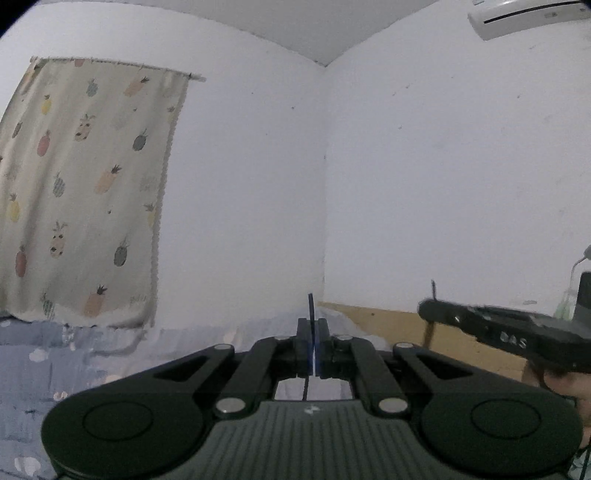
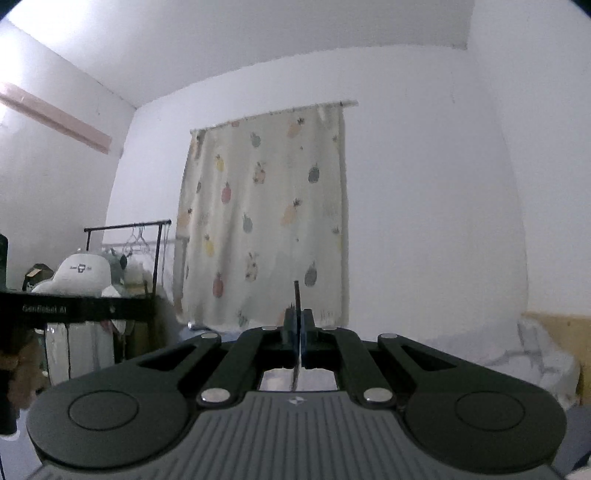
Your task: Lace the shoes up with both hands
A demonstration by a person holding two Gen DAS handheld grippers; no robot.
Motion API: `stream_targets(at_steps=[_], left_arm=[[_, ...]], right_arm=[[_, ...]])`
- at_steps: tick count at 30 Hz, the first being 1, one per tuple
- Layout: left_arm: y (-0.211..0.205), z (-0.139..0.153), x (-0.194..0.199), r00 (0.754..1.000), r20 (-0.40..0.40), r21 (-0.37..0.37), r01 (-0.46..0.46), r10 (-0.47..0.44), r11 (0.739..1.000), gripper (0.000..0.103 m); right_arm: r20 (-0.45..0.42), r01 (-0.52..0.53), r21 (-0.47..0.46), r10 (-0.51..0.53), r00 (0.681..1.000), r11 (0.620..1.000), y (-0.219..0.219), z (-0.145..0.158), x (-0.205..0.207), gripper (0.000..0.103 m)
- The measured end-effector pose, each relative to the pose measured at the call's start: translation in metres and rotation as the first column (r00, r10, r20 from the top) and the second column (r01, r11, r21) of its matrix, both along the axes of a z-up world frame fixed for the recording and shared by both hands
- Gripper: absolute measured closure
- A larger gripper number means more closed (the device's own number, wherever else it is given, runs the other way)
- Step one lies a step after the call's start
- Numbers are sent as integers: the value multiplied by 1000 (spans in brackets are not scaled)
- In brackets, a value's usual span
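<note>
No shoe shows in either view. My left gripper [image 1: 313, 334] is held level and shut on a dark shoelace [image 1: 310, 308]. The lace's tip sticks up above the pads, and the rest runs down behind them. In the right wrist view, my right gripper [image 2: 298, 325] is likewise shut on a dark lace end [image 2: 296, 295] that pokes up between its pads. The right gripper [image 1: 430, 310] also appears at the right of the left wrist view, with a lace tip above it and a strand hanging below. The side of the left gripper [image 2: 74, 308] shows at the left edge of the right wrist view.
Both views face white walls and a pineapple-print curtain [image 1: 85, 192]. A bed with blue patterned bedding [image 1: 74, 362] lies below, with a wooden headboard [image 1: 399, 328] to the right. A clothes rack [image 2: 129, 229] and plush toys [image 2: 85, 273] stand at the left. An air conditioner [image 1: 528, 16] hangs high on the wall.
</note>
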State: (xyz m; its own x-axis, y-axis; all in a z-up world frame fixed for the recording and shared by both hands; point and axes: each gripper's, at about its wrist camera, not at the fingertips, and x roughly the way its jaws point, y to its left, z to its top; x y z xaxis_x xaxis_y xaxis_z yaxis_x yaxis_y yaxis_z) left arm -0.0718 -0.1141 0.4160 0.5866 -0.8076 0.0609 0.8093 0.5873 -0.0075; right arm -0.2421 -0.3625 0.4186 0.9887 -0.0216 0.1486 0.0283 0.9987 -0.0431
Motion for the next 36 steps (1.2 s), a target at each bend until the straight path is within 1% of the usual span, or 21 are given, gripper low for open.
stream_targets(at_steps=[4,9,12,15,18,21,23,24,25,26,27,28,29,30,31,33,36], left_arm=[[-9,9,-2,1000,-22,-14,5,-5,1000,103],[-16,15,-24,999,-51,-21,11,-12,1000,103],[-17,15,-24,997,-70,-43,22,-25,999,103],[-17,15,-27,996,-83,-57,33,-38,998,103],[-15,14,-25,995,-91,-65,20,-26,998,103],[3,8,-12,991,-119,-76,-75,65,994,103],[24,-2,7,974,-144,-71,-184,173,980,103],[35,-9,17,959,-158,-63,-247,235,967,103],[48,-18,28,935,-179,-55,-319,305,946,103],[62,-29,38,902,-203,-39,-397,382,917,103],[75,-40,47,861,-225,-21,-472,456,881,103],[88,-51,57,813,-247,1,-544,527,839,103],[102,-66,63,753,-275,36,-613,598,789,103],[112,-79,68,705,-292,66,-659,646,749,103],[118,-90,72,673,-306,93,-683,673,724,103],[131,-121,80,614,-339,149,-713,713,685,103],[136,-158,96,562,-376,234,-711,737,663,103]], right_arm=[[38,16,-32,-15,999,999,14,29,-11,103],[75,28,-72,-23,997,997,34,49,-22,103],[76,22,-83,-16,997,996,44,54,-26,103],[65,12,-91,-6,998,996,50,51,-29,103],[52,20,-79,-16,999,997,51,48,-28,103],[34,72,-43,-71,997,996,38,42,-30,103],[5,130,-17,-130,992,991,20,31,-30,103],[-22,168,-8,-168,985,986,8,23,-30,103],[-57,213,1,-213,975,977,-7,12,-28,103],[-95,256,10,-254,962,967,-21,1,-26,103],[-138,304,18,-298,944,953,-36,-12,-24,103],[-176,344,21,-336,925,939,-49,-26,-22,103],[-215,383,22,-370,904,923,-62,-39,-20,103],[-253,417,19,-399,881,909,-73,-54,-17,103],[-288,450,20,-426,858,893,-83,-69,-15,103],[-352,505,17,-467,811,863,-97,-99,-10,103],[-437,575,-6,-519,735,818,-112,-142,0,102]])
